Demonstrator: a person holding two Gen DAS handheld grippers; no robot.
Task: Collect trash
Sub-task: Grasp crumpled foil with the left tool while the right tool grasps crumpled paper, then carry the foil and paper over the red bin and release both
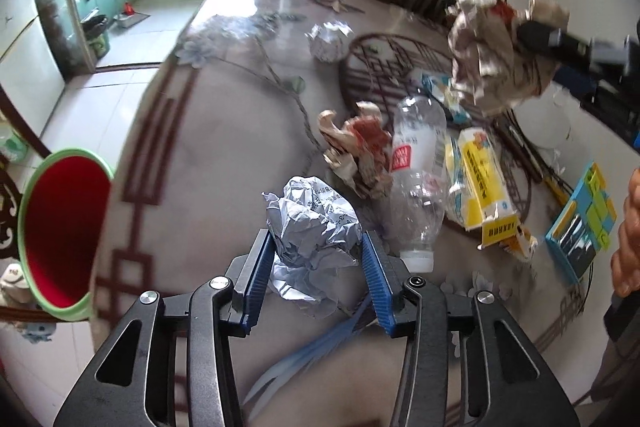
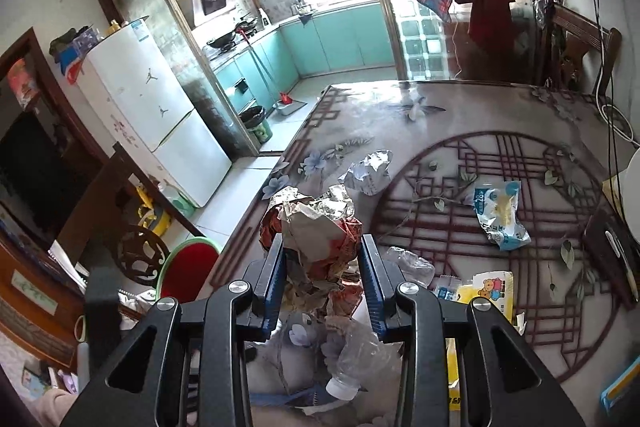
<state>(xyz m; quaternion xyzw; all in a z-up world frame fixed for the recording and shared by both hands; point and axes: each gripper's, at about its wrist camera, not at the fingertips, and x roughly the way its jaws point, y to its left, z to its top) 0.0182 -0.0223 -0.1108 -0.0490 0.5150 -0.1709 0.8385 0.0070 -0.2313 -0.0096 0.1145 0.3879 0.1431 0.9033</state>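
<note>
Left wrist view: the left gripper (image 1: 316, 267) is holding a crumpled ball of pale grey-white printed paper (image 1: 314, 223); the jaws are standing partly closed, the blue pads pressing on both sides of the ball, above the patterned table (image 1: 224, 163). A red bin with a green rim (image 1: 64, 231) is standing off the table's left edge, mouth open toward the camera. Just right of the held ball, a clear empty plastic bottle (image 1: 418, 183) is lying on its side, white cap toward the camera. A brown-and-red crumpled wrapper (image 1: 356, 147) is lying against the bottle's far side. A torn yellow carton (image 1: 484, 187) is lying right of the bottle, and a ball of silver foil (image 1: 330, 41) is sitting further back. At upper right, the right gripper (image 1: 536, 35) is holding a large brownish crumpled wad (image 1: 492, 51) off the table. A hand (image 1: 628, 239) is showing at the right edge.

Right wrist view: the right gripper (image 2: 322, 267) is clamping that wad (image 2: 316, 227), jaws narrowly set with the pads squeezing its sides. The bin (image 2: 188, 267) is showing below left of the table edge. A blue-and-white snack packet (image 2: 500, 215) is lying on the round lattice motif of the table (image 2: 440, 115); the foil ball (image 2: 370, 171) is lying nearer the left edge. The bottle (image 2: 360, 359) is lying beneath the jaws.
</note>
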